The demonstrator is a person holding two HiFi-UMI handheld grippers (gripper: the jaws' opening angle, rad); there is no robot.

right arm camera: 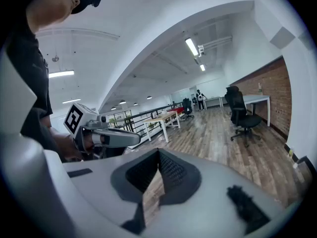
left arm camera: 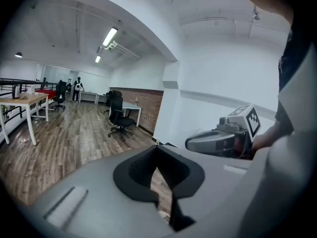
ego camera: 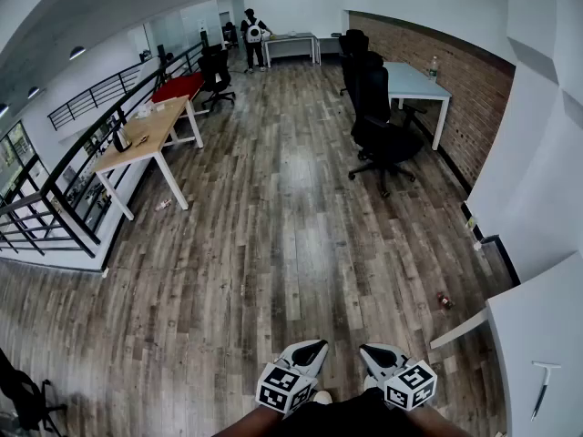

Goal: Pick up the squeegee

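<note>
Far ahead and left of the left gripper (ego camera: 313, 346) there is a black railing (ego camera: 64, 176) and a wooden desk (ego camera: 146, 133). The brown wood floor (ego camera: 273, 244) goes a long way ahead of both grippers. Black chairs (ego camera: 378, 126) stand ahead and to the right, near a brick wall (ego camera: 474, 85). The left gripper and the right gripper (ego camera: 370, 350) are both clenched tight with nothing in them. The squeegee (ego camera: 544, 382) lies flat on a white desk (ego camera: 537, 321), off to the right of the right gripper and not touching it.

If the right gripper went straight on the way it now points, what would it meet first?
Likely the wood floor; nothing else stands in that line, though depth is unclear.
</note>
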